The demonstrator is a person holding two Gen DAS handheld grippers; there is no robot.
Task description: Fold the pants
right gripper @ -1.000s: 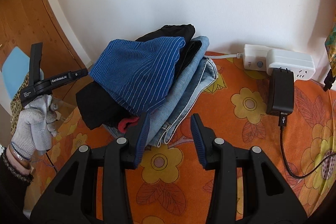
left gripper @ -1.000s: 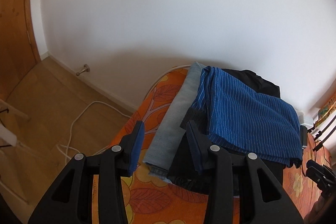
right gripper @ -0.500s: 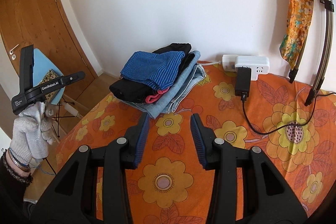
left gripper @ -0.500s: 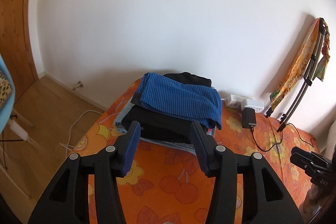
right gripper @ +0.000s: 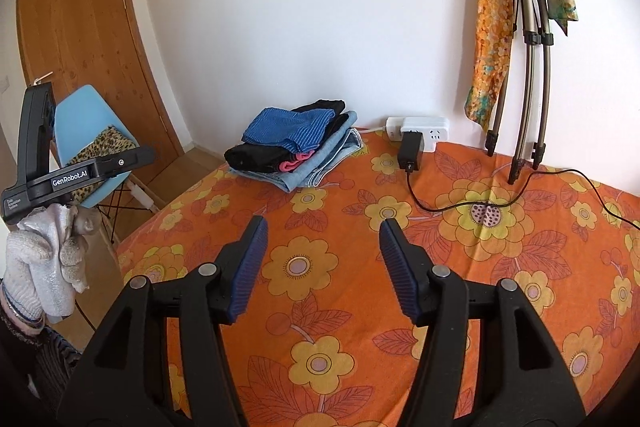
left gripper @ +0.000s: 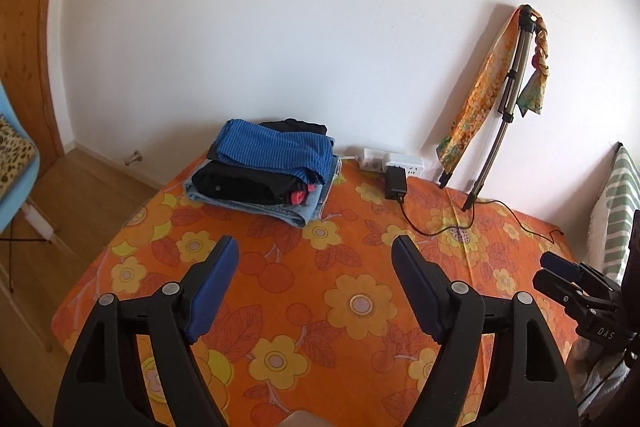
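A: What's nearest?
B: Both grippers, left (left gripper: 314, 247) and right (right gripper: 323, 230), spread wide, holding nothing, over the orange floral sheet (left gripper: 360, 307).
A: Beyond?
B: Folded pants (left gripper: 264, 171) stacked near the wall (left gripper: 280, 27), power strip (left gripper: 394, 161) beside them.

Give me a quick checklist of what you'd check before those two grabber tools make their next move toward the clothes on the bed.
1. Left gripper open and holding nothing: ok.
2. Right gripper open and holding nothing: ok.
3. Pile of folded clothes stacked tidily at the far corner of the bed, blue striped garment on top: ok.
4. Both grippers clear of the pile, with bare bedspread between: ok.
5. Black charger and its cable lie on the bedspread to the right of the pile, where they could snag: not ok.
6. A pair of pants waiting unfolded: cannot tell, none shows in either view.
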